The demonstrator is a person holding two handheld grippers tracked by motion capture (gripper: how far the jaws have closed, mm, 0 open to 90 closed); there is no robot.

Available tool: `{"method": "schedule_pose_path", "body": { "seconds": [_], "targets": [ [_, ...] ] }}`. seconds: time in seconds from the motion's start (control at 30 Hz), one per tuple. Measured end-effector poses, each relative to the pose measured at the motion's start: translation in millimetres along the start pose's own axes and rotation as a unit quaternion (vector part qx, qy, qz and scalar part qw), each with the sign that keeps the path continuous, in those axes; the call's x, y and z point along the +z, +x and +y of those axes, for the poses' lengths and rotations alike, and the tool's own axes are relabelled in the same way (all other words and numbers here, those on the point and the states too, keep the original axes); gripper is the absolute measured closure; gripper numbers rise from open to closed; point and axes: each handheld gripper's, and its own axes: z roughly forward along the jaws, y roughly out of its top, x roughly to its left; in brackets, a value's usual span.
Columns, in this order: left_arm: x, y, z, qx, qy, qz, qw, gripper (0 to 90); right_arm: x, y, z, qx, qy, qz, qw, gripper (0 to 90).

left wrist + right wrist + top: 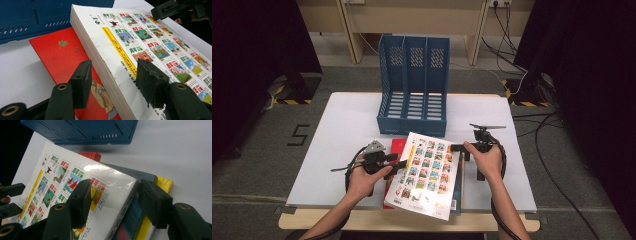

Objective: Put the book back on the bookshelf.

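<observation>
A thick white book (427, 170) with rows of small colour pictures on its cover lies askew on a stack of books, its near corner past the table's front edge. My left gripper (403, 163) is at its left edge. In the left gripper view the left gripper (115, 75) straddles the white book (150, 42): one pad is over the cover, the other stands off the page block with a gap. My right gripper (454, 148) is at the book's far right corner. There the right gripper (116, 195) has the white book (62, 177) between open jaws.
Under the white book lie a red book (396, 146), a grey book (135, 173) and a yellow book (163, 183). A blue three-slot file holder (414, 85) stands at the back middle of the white table (347, 130). Bare tabletop lies to the left and right.
</observation>
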Motion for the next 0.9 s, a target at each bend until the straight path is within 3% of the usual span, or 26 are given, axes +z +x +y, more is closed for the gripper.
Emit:
{"method": "schedule_pose_path", "body": {
  "seconds": [0.07,0.3,0.47,0.57,0.7,0.77,0.9],
  "targets": [
    [-0.3,-0.3,-0.5,0.001,0.001,0.001,1.0000,46.3,1.6,-2.8,2.5,0.016,0.005,0.013,0.9998,43.1],
    [0.0,-0.8,-0.7,0.006,0.007,-0.001,1.0000,49.2,6.1,-5.4,9.3,0.027,0.019,0.036,0.9988,41.0],
    [3.3,-2.9,0.4,0.002,0.017,-0.010,0.9998,53.2,3.9,-4.6,9.8,0.031,0.016,0.031,0.9989,47.7],
    [3.7,-2.2,-0.1,0.006,0.026,-0.002,0.9996,53.0,-4.1,1.4,12.4,0.023,0.003,0.032,0.9992,54.5],
    [3.7,-0.4,-3.5,0.006,0.032,0.007,0.9995,53.7,-14.2,12.7,17.8,0.010,-0.016,0.055,0.9983,59.4],
    [3.7,-0.4,-3.8,0.006,0.029,0.006,0.9995,53.7,-12.9,16.1,18.3,0.000,-0.006,0.036,0.9993,56.7],
    [3.8,0.5,-4.1,0.003,0.031,0.004,0.9995,53.6,-10.0,12.9,16.2,0.024,-0.003,0.048,0.9985,56.8]
  ]
}}
